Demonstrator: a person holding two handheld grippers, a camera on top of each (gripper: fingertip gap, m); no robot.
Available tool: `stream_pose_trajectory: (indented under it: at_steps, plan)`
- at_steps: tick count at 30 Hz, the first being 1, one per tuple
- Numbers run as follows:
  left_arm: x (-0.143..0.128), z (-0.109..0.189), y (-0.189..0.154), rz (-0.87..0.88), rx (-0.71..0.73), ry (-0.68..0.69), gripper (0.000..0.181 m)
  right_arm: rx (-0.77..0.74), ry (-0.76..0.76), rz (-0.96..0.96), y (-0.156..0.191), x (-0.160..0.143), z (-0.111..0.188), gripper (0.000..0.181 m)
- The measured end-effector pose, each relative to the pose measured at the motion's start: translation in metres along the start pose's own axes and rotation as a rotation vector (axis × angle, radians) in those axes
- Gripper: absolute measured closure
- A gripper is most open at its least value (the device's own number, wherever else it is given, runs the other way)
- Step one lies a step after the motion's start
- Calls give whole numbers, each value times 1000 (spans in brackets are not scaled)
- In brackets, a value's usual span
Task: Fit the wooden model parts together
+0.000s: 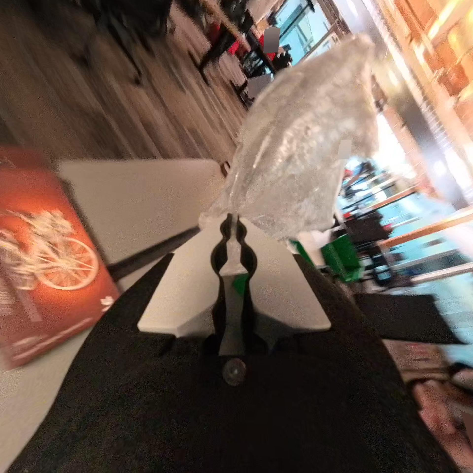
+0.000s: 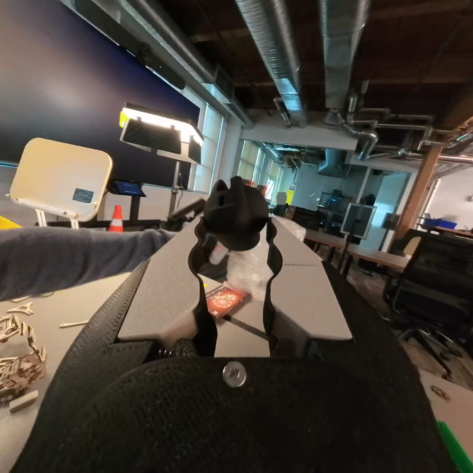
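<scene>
My left gripper [image 1: 233,217] is shut on the edge of a crumpled clear plastic bag [image 1: 302,143] and holds it up above the white table [image 1: 143,194]. A red box [image 1: 43,256] with a bicycle picture lies to its left. In the right wrist view my right gripper [image 2: 235,226] is open, jaws wide apart. A black rounded part [image 2: 235,212], seemingly the left gripper's body, sits at its tips; I cannot tell if they touch. Past it show the bag [image 2: 245,271] and red box [image 2: 226,302]. Loose wooden model parts [image 2: 18,330] lie on the table at left.
A person's dark sleeve [image 2: 64,258] reaches across from the left. A wooden block [image 2: 24,403] lies near the table's front. A green object [image 1: 340,258] stands past the table's end. A black office chair [image 2: 435,276] is to the right, an orange cone [image 2: 116,217] behind. The tips of one gripper are about 35 cm away from the tips of the other. About 35 cm separates my right fingertips from the wooden block [image 2: 24,403].
</scene>
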State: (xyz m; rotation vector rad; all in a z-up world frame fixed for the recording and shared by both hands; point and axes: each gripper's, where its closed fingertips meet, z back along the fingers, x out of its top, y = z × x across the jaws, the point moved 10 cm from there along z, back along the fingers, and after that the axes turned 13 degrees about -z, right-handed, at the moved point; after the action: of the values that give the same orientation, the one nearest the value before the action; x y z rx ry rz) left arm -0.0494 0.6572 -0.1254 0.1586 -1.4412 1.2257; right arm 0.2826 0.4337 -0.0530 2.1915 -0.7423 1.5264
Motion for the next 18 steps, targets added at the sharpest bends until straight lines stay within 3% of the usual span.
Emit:
stream_pose_trajectory:
  at_steps: [2,5,7,9,11,12,14,18]
  plan:
    - [-23,-39,24,165,4,55,180,-4,6,-16,-7,-5,1,135]
    - [-60,-75,46,281,60,107,176,23,12,-59,-15,-12,2,135]
    - [-75,-83,50,298,90,113,145,45,18,-102,-17,-13,2,136]
    - [-76,-78,42,194,88,125,111,100,2,-140,-17,-12,3,136]
    - [-65,-57,18,-18,48,80,100,191,-23,-180,-14,-12,4,136]
    - [-58,-41,-3,-138,-24,18,106,243,-33,-196,-13,-12,4,136]
    - [-50,-3,-58,-304,-280,-31,119,342,-36,-214,-10,-13,5,136]
    - [-57,81,-153,-233,-722,109,125,465,-62,-40,10,-14,8,136]
